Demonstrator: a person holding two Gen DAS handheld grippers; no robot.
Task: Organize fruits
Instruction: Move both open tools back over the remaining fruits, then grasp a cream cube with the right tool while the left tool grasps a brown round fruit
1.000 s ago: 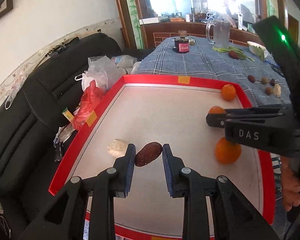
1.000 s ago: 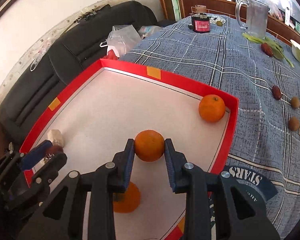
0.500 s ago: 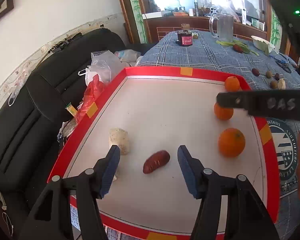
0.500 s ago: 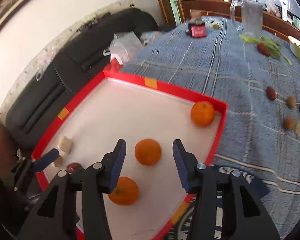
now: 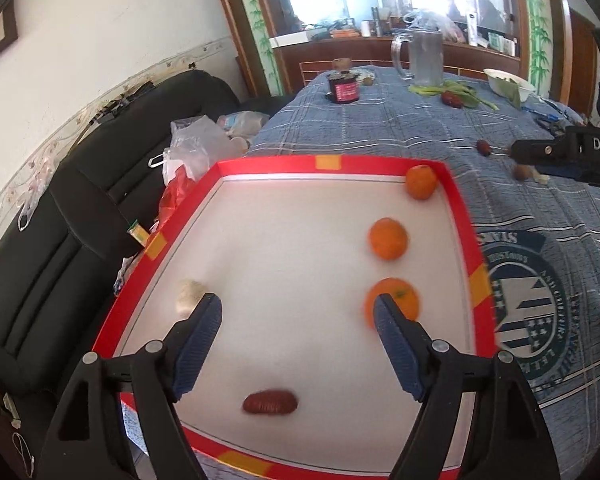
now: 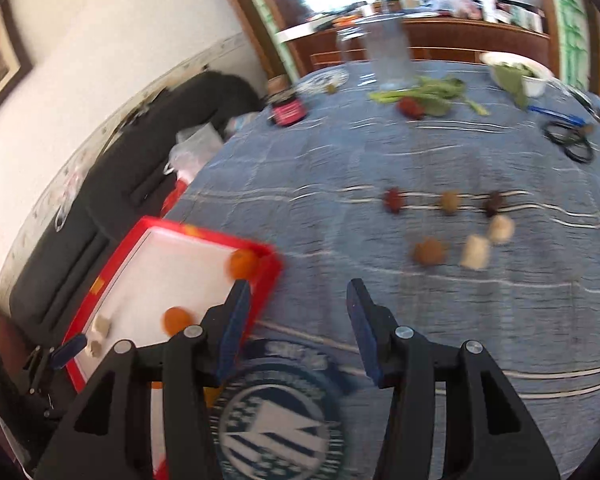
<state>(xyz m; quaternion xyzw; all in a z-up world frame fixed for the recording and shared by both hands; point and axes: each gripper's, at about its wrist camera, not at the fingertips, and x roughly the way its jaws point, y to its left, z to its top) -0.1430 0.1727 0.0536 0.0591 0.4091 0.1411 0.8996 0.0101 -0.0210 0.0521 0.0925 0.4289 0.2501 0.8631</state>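
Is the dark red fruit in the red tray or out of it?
In. The dark red fruit lies on the white floor of the red tray.

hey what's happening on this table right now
A person with two handheld grippers is sorting fruit into a red tray. Three oranges, a red date and a pale piece already lie in it. Both the left gripper and right gripper are open and empty; the right points toward small fruits on the blue cloth.
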